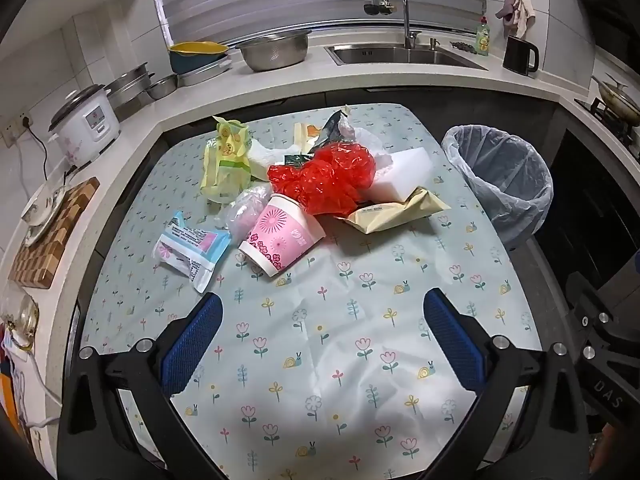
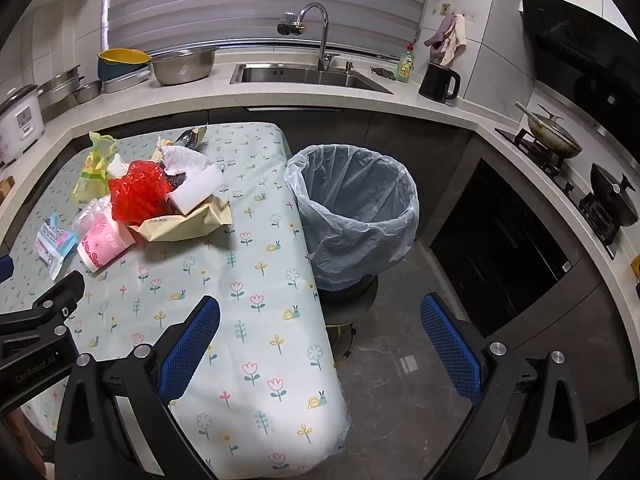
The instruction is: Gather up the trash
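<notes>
While both grippers hang above the near part of the tabletop [image 1: 320, 360], the trash lies in one heap at its far end, none of it picked up.

Left gripper [image 1: 322, 340]: blue-padded fingers [image 1: 192, 344] spread as wide as they go, nothing between them, over bare flowered cloth, well short of the heap.

Trash, left to right in the left wrist view:
- blue-and-white wrapper [image 1: 188, 246], lying flat, apart from the rest at the left edge
- yellow-green bag [image 1: 224, 160], crumpled, at the far left of the heap
- clear plastic bag [image 1: 246, 210], touching the cup
- pink paper cup [image 1: 280, 238], tipped on its side, nearest the left gripper
- white tissue [image 1: 264, 156], behind the red bag
- red plastic bag [image 1: 324, 180], crumpled, on top in the middle
- white foam block [image 1: 404, 174], resting against the red bag
- tan envelope [image 1: 396, 210], under the block, at the right edge of the heap

Right gripper [image 2: 320, 340]: fingers [image 2: 448, 344] fully parted and empty, straddling the right edge of the tabletop, one over the cloth, the other over the floor.

Trash bin [image 2: 356, 216]: lined with a pale bag, standing on the floor just beside the right edge of the tabletop; what lies inside cannot be seen.
</notes>
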